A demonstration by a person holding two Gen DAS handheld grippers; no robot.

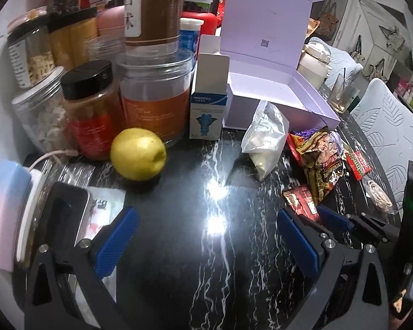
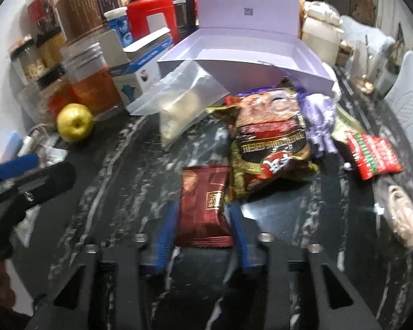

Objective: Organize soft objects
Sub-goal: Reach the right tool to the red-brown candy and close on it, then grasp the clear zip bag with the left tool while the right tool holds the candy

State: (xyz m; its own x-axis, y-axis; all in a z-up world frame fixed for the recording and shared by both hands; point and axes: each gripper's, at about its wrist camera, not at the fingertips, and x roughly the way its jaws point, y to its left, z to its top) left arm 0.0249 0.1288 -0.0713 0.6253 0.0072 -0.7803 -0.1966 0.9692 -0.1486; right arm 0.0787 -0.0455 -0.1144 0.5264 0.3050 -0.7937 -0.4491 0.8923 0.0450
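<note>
A dark red snack packet point(image 2: 203, 209) lies on the black marble table point(image 2: 118, 181), and my right gripper point(image 2: 203, 206) is shut on it, one blue finger against each long side. Just beyond it lie a brown-and-gold snack bag point(image 2: 272, 143), a clear zip bag of white pieces point(image 2: 184, 101), a purple soft item point(image 2: 322, 121) and a red-green packet point(image 2: 371, 154). An open lilac box point(image 2: 234, 63) stands behind them. My left gripper point(image 1: 206, 236) hangs open over bare table, nothing between its fingers. The left wrist view shows the same packet point(image 1: 300, 200) to its right.
Jars and bottles point(image 1: 90, 110) crowd the back left, with a yellow fruit point(image 1: 137, 154) and a small white-blue carton point(image 1: 209, 104) in front. A phone point(image 1: 66, 220) on a cable lies at the left. A coiled cord point(image 2: 404, 214) and a glass point(image 1: 344, 93) are on the right.
</note>
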